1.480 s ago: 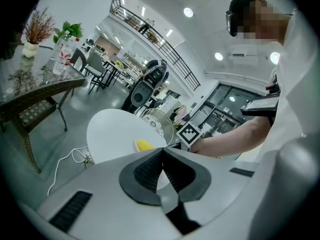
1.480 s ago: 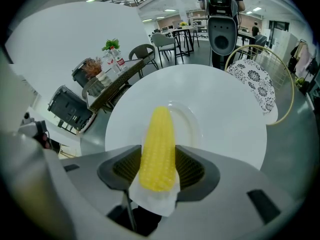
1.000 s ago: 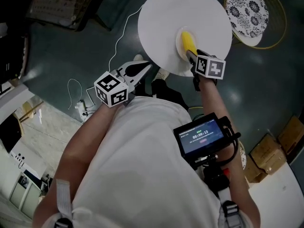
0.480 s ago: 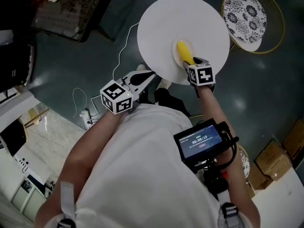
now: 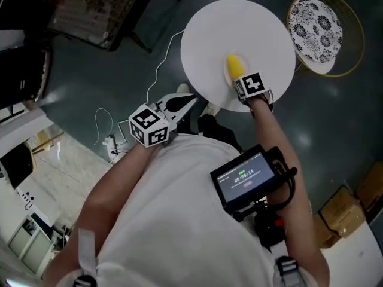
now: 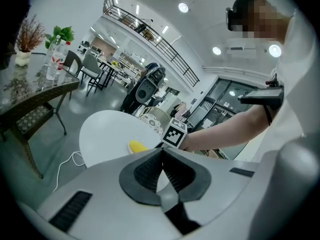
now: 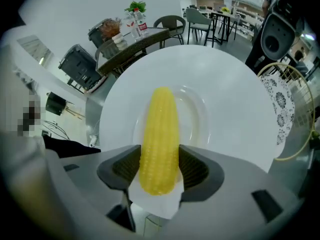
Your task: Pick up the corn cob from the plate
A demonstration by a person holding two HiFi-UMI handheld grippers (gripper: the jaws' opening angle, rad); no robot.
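When looking along the right gripper (image 7: pixel 160 154), found the corn cob (image 7: pixel 160 134) lying lengthwise in a shallow white plate (image 7: pixel 202 116) at the middle of a round white table (image 7: pixel 240 79). Noted a bright, even yellow, neat rows of kernels running end to end, a rounded near end and a gentle taper toward the far tip. Saw the jaws spread wide to either side of that near end, ribbed pads close against its flanks. Could not quite tell at that angle whether pressing or merely flanking, but judged them released rather than clenched. From the head view, caught only the far part of the cob (image 5: pixel 234 66), the rest hidden under the marker cube (image 5: pixel 250 84). Gained the layout there instead: right gripper pointed steeply down at the table's near side, left gripper (image 5: pixel 190 98) held off the rim over the dark floor (image 5: pixel 90 58). Through the left gripper view, made out that gripper's jaws clenched tip to tip on nothing. Beyond them, picked out the cob as a mere yellow spot (image 6: pixel 136 145) on the tabletop beside the other gripper's cube, too small for kernels.
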